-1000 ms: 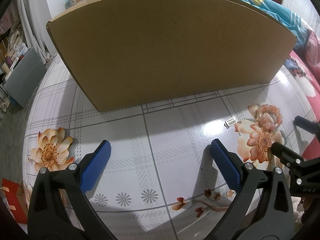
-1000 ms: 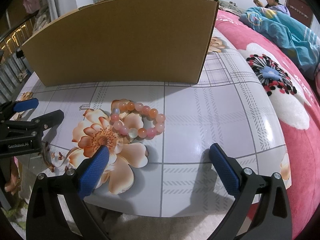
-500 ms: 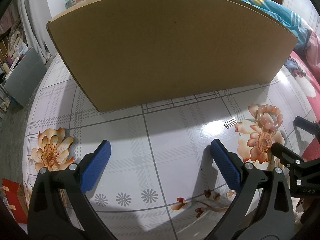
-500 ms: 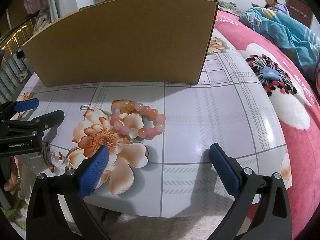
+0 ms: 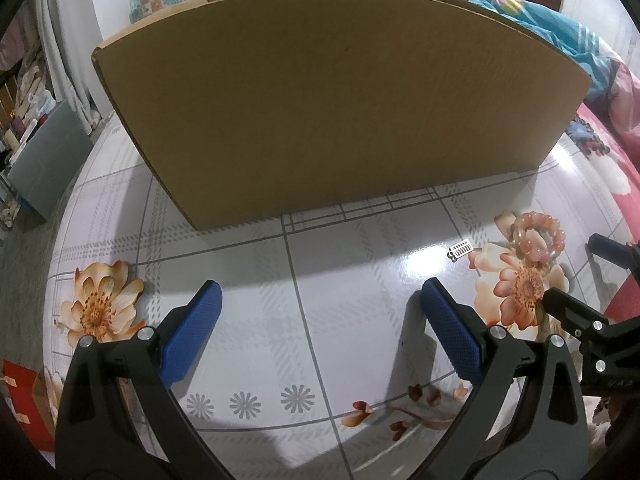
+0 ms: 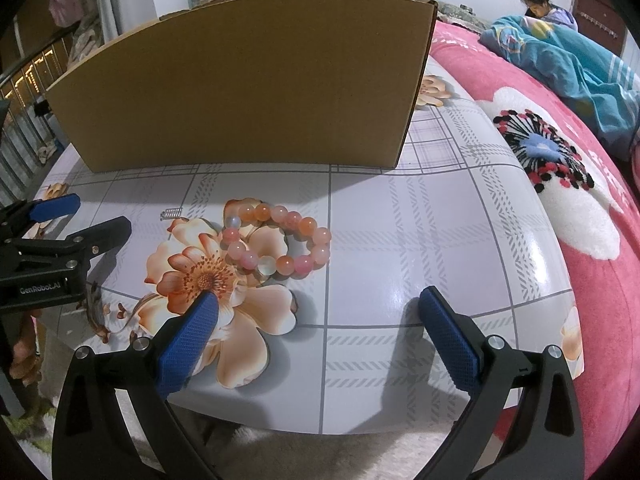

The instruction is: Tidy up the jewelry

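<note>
1. Beaded bracelet (image 6: 278,240) lying flat on the desk (image 6: 420,240), centre-left of the right wrist frame, partly over a printed flower, in front of the cardboard box (image 6: 248,92).
2. Right claw (image 6: 318,308) spread wide, holding nothing; bracelet just ahead and slightly left of its midline, nearer the left blue pad.
3. Left claw (image 5: 320,304) also wide and empty; same bracelet (image 5: 540,234) far off at the right edge of its frame, well apart.
4. Small silver charm (image 6: 171,213) left of the bracelet, not touching.
5. Loop's longer span running left-right across the frame; right claw clearly nearer, so likely the one to reach.
</note>
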Motion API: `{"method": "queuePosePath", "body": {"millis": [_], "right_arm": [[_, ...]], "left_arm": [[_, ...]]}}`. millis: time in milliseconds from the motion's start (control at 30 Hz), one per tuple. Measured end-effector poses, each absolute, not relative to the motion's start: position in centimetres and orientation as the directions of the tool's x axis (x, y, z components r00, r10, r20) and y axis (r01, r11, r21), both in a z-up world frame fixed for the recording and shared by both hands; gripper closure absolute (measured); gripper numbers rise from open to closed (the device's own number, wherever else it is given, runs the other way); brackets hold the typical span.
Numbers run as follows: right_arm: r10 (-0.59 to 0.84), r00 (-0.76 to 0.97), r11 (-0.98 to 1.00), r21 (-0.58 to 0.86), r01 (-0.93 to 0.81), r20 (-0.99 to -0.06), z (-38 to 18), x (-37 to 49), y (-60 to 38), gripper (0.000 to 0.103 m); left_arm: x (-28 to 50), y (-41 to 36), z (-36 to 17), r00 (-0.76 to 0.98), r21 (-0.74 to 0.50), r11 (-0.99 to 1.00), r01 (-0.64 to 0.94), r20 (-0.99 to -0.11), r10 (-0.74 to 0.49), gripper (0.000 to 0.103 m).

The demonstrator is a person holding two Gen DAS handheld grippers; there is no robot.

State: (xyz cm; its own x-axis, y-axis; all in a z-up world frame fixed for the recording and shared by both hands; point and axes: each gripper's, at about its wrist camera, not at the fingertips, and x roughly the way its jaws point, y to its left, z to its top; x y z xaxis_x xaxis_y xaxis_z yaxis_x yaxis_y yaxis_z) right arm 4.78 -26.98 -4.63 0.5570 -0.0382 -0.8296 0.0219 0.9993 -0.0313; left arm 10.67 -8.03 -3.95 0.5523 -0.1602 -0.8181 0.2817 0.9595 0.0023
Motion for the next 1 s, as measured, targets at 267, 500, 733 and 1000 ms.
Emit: {"method": "queuePosePath", "body": {"millis": [267, 500, 733, 1000], "right_arm": [[-0.036, 0.554, 0.999, -0.032, 0.016, -0.832, -4.6, 4.8, -27.0, 0.006], [-0.036, 0.543, 0.999, -0.031, 0.018, -0.839, -4.6, 5.0, -27.1, 0.006], [-0.044, 0.542, 0.999, -0.030, 0.034, -0.839, -4.7, 5.2, -27.1, 0.006], [-0.036, 0.553, 0.999, -0.031, 0.017, -0.832, -4.8, 4.6, -27.1, 0.006]], "left_arm": [[9.6, -7.7, -4.1, 0.569, 0.002, 0.957, 0.289, -0.804, -0.171, 0.007], [9.4, -7.1, -4.1, 0.556, -0.008, 0.951, 0.310, -0.810, -0.188, 0.007], [9.3, -6.4, -4.1, 0.552, -0.043, 0.937, 0.345, -0.798, -0.240, 0.007], [9.1, -6.4, -3.5, 0.563, -0.033, 0.928, 0.372, -0.786, -0.254, 0.007]]}}
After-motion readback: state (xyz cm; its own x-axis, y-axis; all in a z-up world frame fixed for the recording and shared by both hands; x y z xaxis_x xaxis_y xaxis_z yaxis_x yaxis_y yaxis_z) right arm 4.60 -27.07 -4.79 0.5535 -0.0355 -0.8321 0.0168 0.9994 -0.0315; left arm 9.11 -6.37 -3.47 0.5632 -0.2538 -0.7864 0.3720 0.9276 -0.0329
